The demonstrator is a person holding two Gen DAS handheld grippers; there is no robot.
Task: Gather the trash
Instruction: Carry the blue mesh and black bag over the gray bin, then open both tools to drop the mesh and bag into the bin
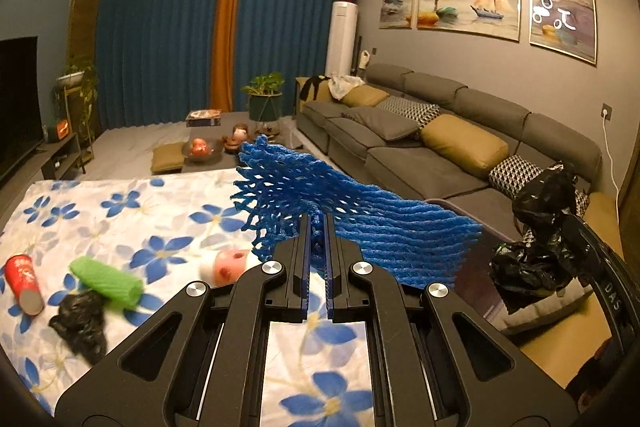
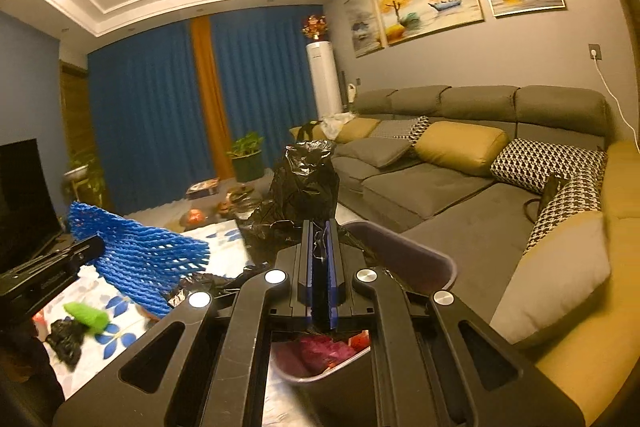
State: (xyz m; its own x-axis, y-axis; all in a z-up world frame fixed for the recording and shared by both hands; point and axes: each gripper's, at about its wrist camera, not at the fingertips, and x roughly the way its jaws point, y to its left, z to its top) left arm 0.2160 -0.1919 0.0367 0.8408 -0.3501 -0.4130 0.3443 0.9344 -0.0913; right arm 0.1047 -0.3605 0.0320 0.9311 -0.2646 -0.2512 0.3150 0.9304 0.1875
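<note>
Two sets of tongs are busy at once. The left tongs [image 1: 318, 223] are clamped on a blue foam fruit net [image 1: 360, 211], which fans out above the tabletop [image 1: 120, 211], a surface covered in a white cloth with blue flowers. From the right wrist view the same net [image 2: 144, 259] hangs in the air at the left, well above the cloth.

The right tongs [image 2: 319, 227] are pinched together on the edge of a black trash bag [image 2: 304, 179], and the bag stands up crumpled just beyond the tips. In the left view that bag [image 1: 540, 239] shows as a dark wad off to the right, in front of the sofa. Right below the right tongs sits a purple-grey waste bin [image 2: 420, 263] with some pink and red scraps inside it.

Still lying on the cloth: a green foam net [image 1: 108, 281] resting against a small crumpled black bag [image 1: 80, 323], a red paper cup [image 1: 24, 285] tipped on its side near the left edge, and a white-and-pink thing [image 1: 228, 265] just beside the left tongs, too blurry to name. All of those sit well apart from the bin.

Behind everything there's a long grey sofa [image 2: 440, 163] with mustard and houndstooth cushions, blue curtains [image 1: 160, 35] with an orange strip, and a low table further back holding a bowl of fruit [image 1: 200, 147].
</note>
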